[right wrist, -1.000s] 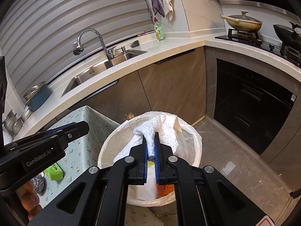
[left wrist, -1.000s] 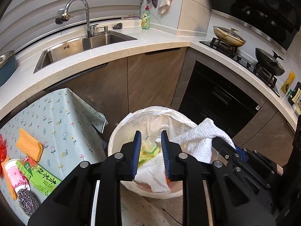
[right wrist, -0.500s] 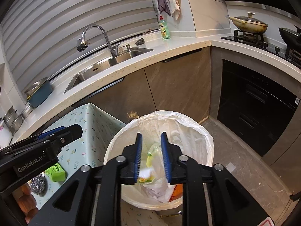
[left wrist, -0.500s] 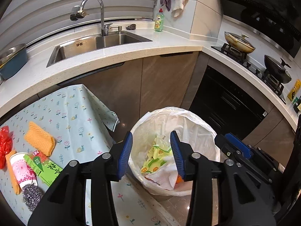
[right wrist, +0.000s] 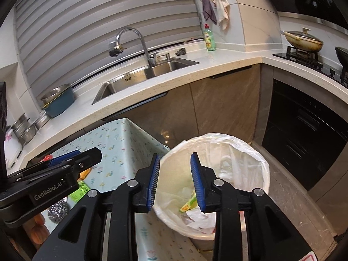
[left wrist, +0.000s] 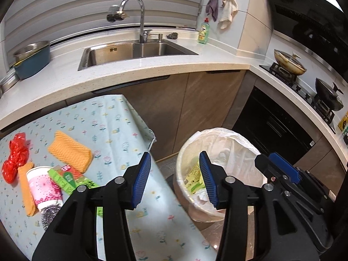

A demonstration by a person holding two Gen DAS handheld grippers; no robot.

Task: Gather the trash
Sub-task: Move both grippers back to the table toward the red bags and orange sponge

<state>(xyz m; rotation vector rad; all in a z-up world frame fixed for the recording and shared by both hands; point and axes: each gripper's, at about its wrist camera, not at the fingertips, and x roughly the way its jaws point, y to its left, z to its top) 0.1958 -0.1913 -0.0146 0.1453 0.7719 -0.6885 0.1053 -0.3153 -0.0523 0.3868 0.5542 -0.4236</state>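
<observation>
A white-lined trash bin (left wrist: pixel 235 148) stands on the floor beside the table and holds a yellow-green wrapper (left wrist: pixel 192 178) and white paper; it also shows in the right wrist view (right wrist: pixel 243 163). My left gripper (left wrist: pixel 175 178) is open and empty, above the table edge and the bin's left rim. My right gripper (right wrist: pixel 175 181) is open and empty over the bin's left rim. On the table lie a red plastic bag (left wrist: pixel 16 156), a pink paper cup (left wrist: pixel 44 187), a green carton (left wrist: pixel 69 179), an orange cloth (left wrist: pixel 69 151) and a steel scourer (left wrist: pixel 50 214).
The table has a pale floral cloth (left wrist: pixel 108 126). Behind it runs a counter with a sink (left wrist: pixel 134 52), a blue pot (left wrist: pixel 32 59) and a dish soap bottle (left wrist: pixel 203 32). A stove with pans (left wrist: pixel 289 62) stands at the right. Grey floor (right wrist: pixel 289 198) surrounds the bin.
My right gripper opened and dropped the white paper towel into the bin. Both grippers opened wider and moved left and back, so more of the table shows.
</observation>
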